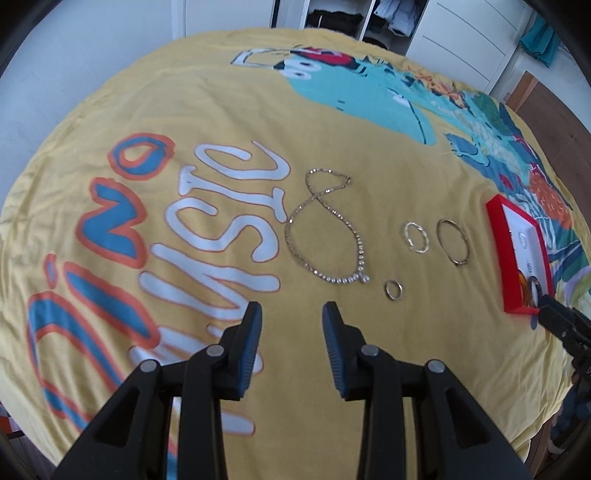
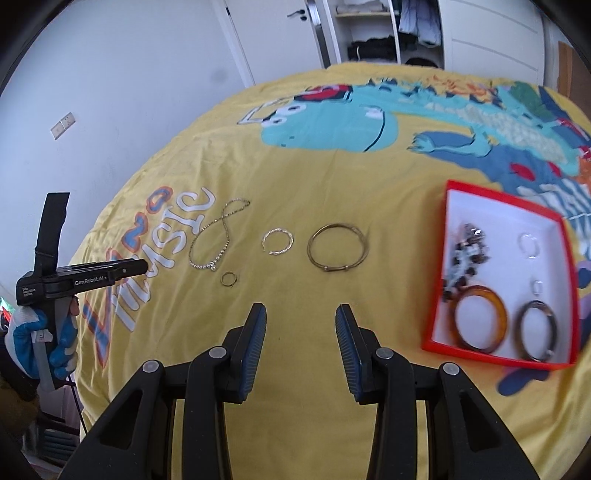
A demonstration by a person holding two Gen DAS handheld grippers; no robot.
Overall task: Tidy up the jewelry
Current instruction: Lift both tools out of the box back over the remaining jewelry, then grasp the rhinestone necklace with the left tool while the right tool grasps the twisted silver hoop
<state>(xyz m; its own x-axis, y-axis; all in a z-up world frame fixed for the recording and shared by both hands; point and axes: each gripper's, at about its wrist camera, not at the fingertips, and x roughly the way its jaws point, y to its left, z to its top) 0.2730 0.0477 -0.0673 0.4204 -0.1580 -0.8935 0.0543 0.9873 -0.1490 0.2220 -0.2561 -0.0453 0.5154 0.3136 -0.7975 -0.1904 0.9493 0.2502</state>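
On the yellow bedspread lie a sparkly necklace (image 1: 325,229) (image 2: 218,236) twisted into a figure eight, a twisted gold ring-bracelet (image 1: 416,237) (image 2: 278,242), a thin gold bangle (image 1: 452,241) (image 2: 338,248) and a small ring (image 1: 393,290) (image 2: 229,278). A red box with a white inside (image 2: 452,206) (image 1: 496,225) holds an amber bangle (image 2: 478,319), a dark bangle (image 2: 535,330), dark beads and small rings. My left gripper (image 1: 291,314) hovers open just short of the necklace. My right gripper (image 2: 301,315) is open, near side of the gold bangle, empty.
The bedspread (image 2: 332,177) carries a teal dinosaur print (image 2: 332,122) and large letters (image 1: 207,221). A gloved hand (image 2: 40,332) holds the left gripper at the bed's left edge. White wall, door and an open wardrobe (image 2: 380,33) stand behind the bed.
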